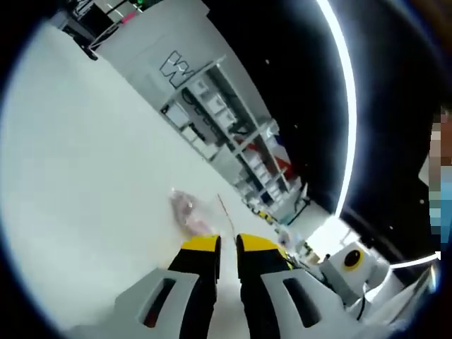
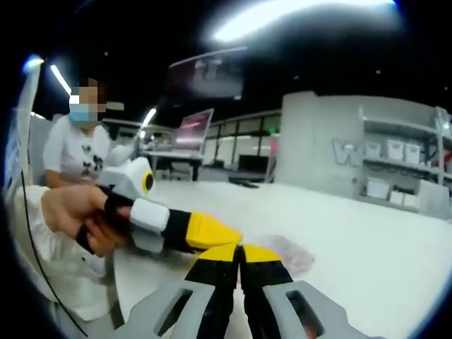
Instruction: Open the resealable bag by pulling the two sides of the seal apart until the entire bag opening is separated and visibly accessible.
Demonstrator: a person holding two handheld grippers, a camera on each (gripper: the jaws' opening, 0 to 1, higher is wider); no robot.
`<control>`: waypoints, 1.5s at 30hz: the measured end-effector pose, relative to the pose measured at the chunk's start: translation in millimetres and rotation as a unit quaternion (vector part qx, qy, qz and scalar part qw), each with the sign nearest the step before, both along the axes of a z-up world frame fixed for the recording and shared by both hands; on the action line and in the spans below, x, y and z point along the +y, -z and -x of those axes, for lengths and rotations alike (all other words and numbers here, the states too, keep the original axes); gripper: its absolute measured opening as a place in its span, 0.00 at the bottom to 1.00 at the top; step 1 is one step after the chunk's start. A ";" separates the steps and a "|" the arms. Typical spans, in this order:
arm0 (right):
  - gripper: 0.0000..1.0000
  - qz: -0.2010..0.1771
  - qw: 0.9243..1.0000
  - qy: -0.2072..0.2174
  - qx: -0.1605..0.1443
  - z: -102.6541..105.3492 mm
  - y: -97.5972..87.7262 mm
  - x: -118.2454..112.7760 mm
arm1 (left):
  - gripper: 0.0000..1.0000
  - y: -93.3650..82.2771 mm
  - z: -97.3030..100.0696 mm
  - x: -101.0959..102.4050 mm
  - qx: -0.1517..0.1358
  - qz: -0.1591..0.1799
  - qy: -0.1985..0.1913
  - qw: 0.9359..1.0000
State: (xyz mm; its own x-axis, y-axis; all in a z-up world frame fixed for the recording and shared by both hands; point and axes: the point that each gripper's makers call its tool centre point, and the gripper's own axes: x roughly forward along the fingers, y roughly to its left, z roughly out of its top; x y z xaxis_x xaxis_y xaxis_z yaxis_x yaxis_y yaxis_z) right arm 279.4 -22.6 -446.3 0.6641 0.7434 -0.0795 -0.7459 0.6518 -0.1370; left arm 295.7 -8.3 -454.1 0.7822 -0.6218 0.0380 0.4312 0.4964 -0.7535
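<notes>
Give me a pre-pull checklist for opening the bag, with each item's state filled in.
1. Bag on the table: ok. The resealable bag lies on the white table.
2. Left gripper at the bag: ok, its tips meet the bag's near edge.
3. Left gripper clamped on one seal side: cannot tell; a narrow gap shows between the jaws.
4. Right gripper shut: ok, jaws pressed together at the bag.
5. Each gripper on a different seal side: cannot tell, the seal is blurred.
6. Opening separated: cannot tell.
</notes>
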 end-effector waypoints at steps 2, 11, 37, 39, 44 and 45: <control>0.00 0.004 1.000 0.000 -0.001 0.1 1.1 0.5 | 0.02 0.2 0.8 -0.3 -0.003 0.004 -0.002 1.000; 0.00 0.005 1.000 -0.002 0.000 -0.3 2.7 1.2 | 0.02 0.2 0.0 0.4 0.010 0.022 0.003 1.000; 0.05 0.009 1.000 0.013 -0.018 -3.7 -1.8 0.8 | 0.02 -4.0 1.9 1.0 0.002 0.038 0.006 0.999; 0.04 0.013 1.000 0.014 -0.013 -4.5 0.9 1.4 | 0.02 -4.1 2.6 0.1 0.002 0.038 0.009 0.999; 0.00 0.018 1.000 0.007 -0.012 -2.5 2.1 4.3 | 0.02 -4.2 3.2 -0.7 0.001 0.036 0.010 0.999; 0.00 0.017 1.000 0.005 -0.012 -2.2 1.7 4.4 | 0.02 -4.4 3.3 -0.9 0.001 0.036 0.011 0.999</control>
